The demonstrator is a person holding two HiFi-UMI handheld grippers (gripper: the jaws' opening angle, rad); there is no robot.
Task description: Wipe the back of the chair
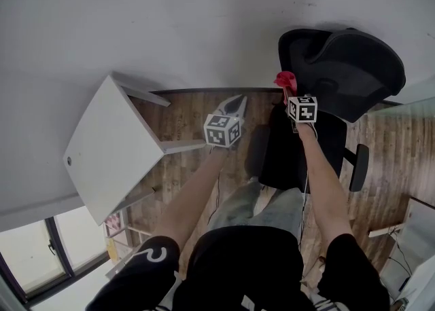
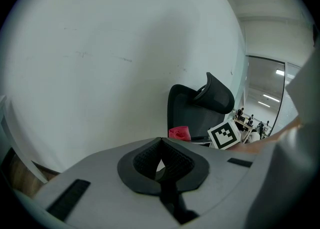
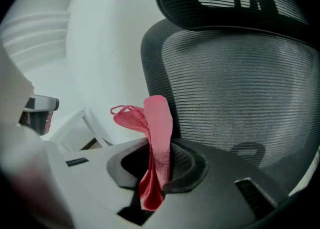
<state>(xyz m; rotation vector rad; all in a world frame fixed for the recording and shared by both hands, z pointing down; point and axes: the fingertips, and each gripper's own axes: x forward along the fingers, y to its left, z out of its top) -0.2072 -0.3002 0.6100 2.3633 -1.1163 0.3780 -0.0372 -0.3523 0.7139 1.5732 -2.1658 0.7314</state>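
Right gripper (image 3: 160,159) clamped on a folded pink-red cloth (image 3: 158,123), whose free end stood beside the left edge of the office chair's black mesh back (image 3: 235,98); contact could not be determined. Left gripper (image 2: 161,148), jaws closed and empty, hung above the wooden floor (image 1: 190,109) between the white table (image 1: 109,147) and the chair.

The chair back (image 3: 235,103) is black mesh, finely ribbed and slightly see-through, set in a smooth matt plastic frame. The cloth (image 3: 157,118) is pink-red woven fabric with a soft, napped surface. The right tongs (image 3: 159,145) and the left tongs (image 2: 161,143) have matt grey plastic shells and black cross-hatched pads (image 3: 187,165). The floor (image 1: 183,116) looks like wood planks. The desk (image 1: 109,147) is smooth matt white.
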